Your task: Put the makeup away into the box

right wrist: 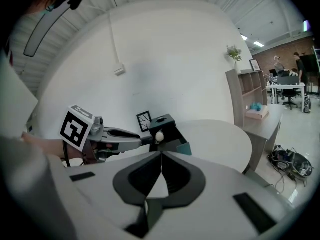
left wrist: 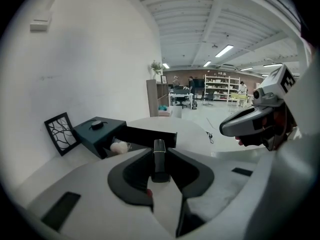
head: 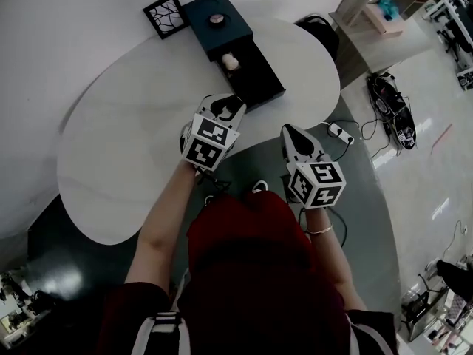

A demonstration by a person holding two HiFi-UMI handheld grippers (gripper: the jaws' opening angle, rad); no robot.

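A dark box (head: 218, 22) stands at the far side of the white table (head: 111, 146), its drawer (head: 259, 80) pulled open toward me. A beige makeup sponge (head: 231, 62) lies at the drawer's back end. A small round item (head: 216, 19) rests on the box lid. My left gripper (head: 225, 108) hovers just short of the drawer's front, shut on a slim dark makeup tube (left wrist: 159, 160) that stands upright between the jaws. My right gripper (head: 294, 134) hangs off the table's near edge, jaws shut and empty (right wrist: 161, 156). In the right gripper view the box (right wrist: 162, 124) sits beyond the left gripper (right wrist: 145, 138).
A black-and-white patterned square (head: 164, 15) leans beside the box on its left. Off the table to the right are a wooden shelf unit (head: 369, 21), a power strip (head: 340, 132) and a black bag with cables (head: 389, 98) on the floor.
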